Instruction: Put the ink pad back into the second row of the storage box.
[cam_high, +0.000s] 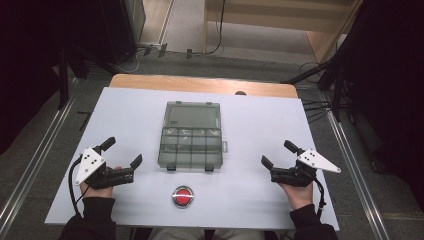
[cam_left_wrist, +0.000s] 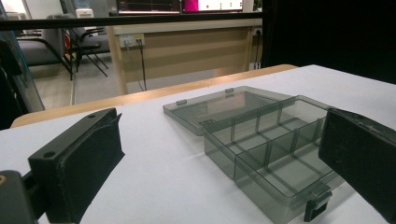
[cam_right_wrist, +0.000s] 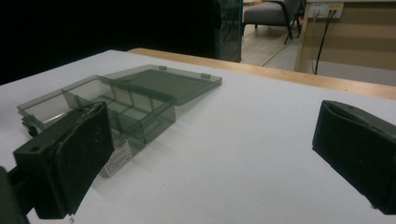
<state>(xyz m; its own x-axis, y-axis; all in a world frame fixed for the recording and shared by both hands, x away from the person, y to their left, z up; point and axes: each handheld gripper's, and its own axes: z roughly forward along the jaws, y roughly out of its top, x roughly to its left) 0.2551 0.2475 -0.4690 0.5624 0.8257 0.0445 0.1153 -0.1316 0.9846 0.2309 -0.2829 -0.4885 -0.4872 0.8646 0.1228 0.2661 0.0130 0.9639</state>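
Spread wide and grasping nothing: both black jaws of the left gripper (cam_high: 121, 151) and of the right gripper (cam_high: 278, 154), each held low over the white table top (cam_high: 260, 125) with bare surface between the jaws.

Nearest the person, close to the front edge at centre: a round red push button in a silver ring (cam_high: 183, 196). Left hand (cam_high: 95, 186) and right hand (cam_high: 299, 192) entering from the bottom in dark sleeves, wrapped around the gripper bodies, both pointing forward and slightly inward, a grey three-cornered plate on top of each.

Between the two grippers, at the table's middle: a smoky translucent plastic compartment box (cam_high: 190, 147), lid (cam_high: 192, 115) folded flat away from the person, well apart from either gripper, with open white surface on both sides.

Seen from the left gripper view: the box's dividers (cam_left_wrist: 275, 140) and a dark front latch (cam_left_wrist: 317, 200). Seen from the right gripper view: a white label on the box's side wall (cam_right_wrist: 116, 158), plus the hinged lid lying flat.

Beyond the white top: a strip of wooden table edge (cam_high: 200, 84), then grey floor.
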